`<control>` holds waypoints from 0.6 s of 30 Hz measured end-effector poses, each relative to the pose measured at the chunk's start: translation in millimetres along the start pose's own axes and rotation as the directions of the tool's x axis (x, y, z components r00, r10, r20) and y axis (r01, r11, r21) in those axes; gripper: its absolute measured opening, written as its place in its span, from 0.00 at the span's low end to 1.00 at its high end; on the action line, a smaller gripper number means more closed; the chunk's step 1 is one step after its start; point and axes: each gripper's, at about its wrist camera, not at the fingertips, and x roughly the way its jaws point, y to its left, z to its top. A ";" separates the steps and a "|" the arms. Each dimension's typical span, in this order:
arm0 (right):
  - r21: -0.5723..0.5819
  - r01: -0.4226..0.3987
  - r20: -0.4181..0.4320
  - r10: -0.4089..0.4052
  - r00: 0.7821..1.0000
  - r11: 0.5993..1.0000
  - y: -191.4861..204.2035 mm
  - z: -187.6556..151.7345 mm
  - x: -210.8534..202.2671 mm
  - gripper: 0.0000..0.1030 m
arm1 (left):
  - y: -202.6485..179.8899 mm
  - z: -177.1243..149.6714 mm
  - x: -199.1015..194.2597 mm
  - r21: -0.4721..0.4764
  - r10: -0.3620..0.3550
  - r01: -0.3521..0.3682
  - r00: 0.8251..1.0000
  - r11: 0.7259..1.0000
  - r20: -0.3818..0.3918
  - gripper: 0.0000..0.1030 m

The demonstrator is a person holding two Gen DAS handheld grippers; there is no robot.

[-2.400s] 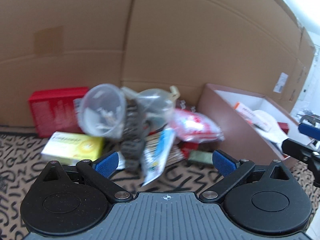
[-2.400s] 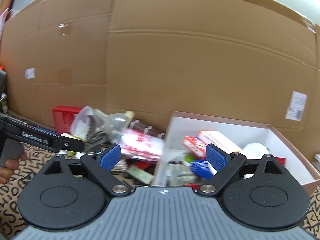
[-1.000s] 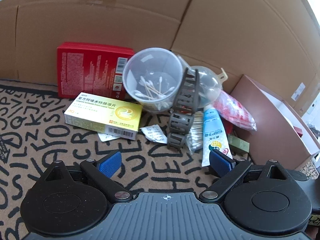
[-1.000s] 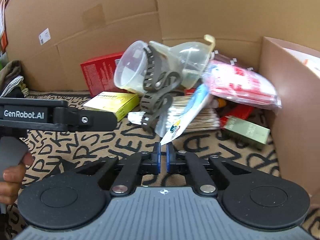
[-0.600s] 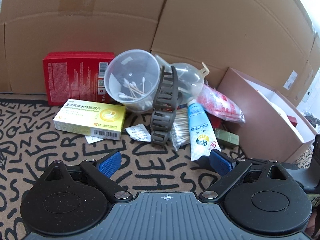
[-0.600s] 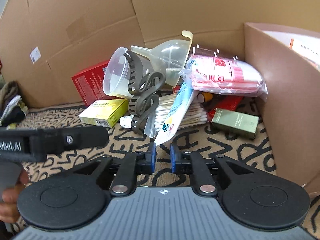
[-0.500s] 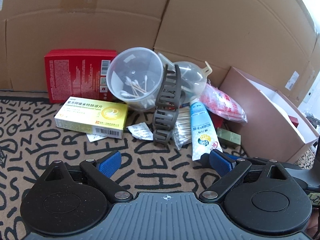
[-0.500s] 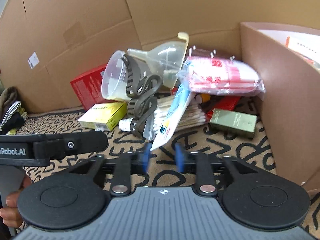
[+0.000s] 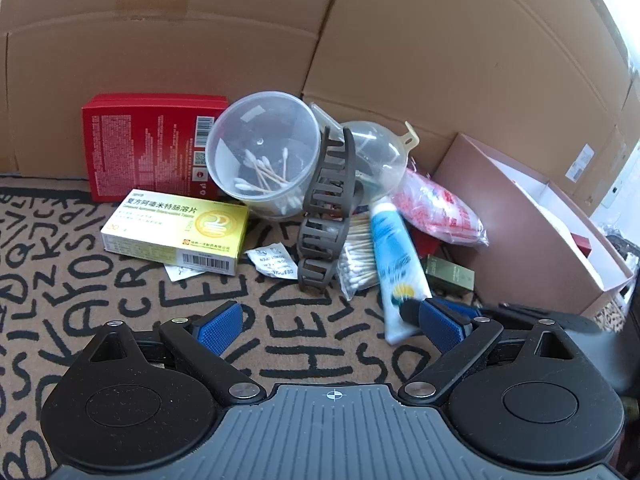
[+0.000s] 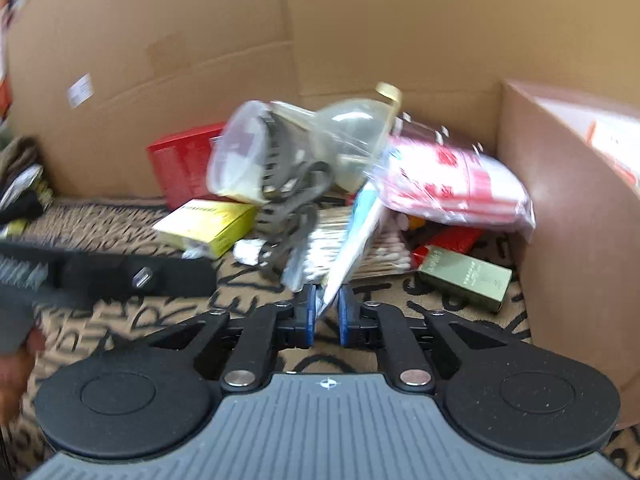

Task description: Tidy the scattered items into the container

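Note:
A blue and white tube [image 9: 396, 256] lies in a pile on the patterned mat, its crimped end toward me. My right gripper [image 10: 325, 312] has its blue pads a little apart on either side of that end of the tube [image 10: 352, 236], not clamped. My left gripper [image 9: 326, 322] is open and empty in front of the pile. The pile holds a grey hair claw [image 9: 326, 208], a clear cup of cotton swabs [image 9: 264, 156], a funnel [image 9: 376, 152], a yellow box [image 9: 176, 230] and a red packet [image 9: 438, 210]. The brown container box [image 9: 516, 228] stands at the right.
A red box [image 9: 144, 144] leans on the cardboard wall [image 9: 280, 40] behind the pile. A small green box [image 10: 466, 276] lies by the container wall [image 10: 568, 216]. A swab bag [image 9: 356, 258] and a small sachet [image 9: 274, 260] lie on the mat [image 9: 80, 300].
My right gripper went from open to shut, then reopened slightly and moved forward until its pads flank the tube's end. My left gripper drew closer to the pile and stayed open.

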 end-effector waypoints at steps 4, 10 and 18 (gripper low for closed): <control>-0.053 -0.028 -0.011 0.028 1.000 0.998 7.4 -14.1 -24.8 0.07 | -10.7 -5.8 4.4 0.002 -0.039 0.039 0.999 0.999 -0.035 0.98; -0.159 -0.035 -0.024 0.032 0.999 0.987 21.5 -47.4 -64.2 0.07 | -26.9 -26.7 25.4 0.001 -0.048 0.049 0.991 0.999 -0.123 0.98; -0.196 -0.002 -0.029 -0.003 1.000 0.981 30.9 -63.3 -80.1 0.10 | -49.3 -38.7 31.2 0.068 0.051 -0.042 0.989 0.997 -0.138 0.87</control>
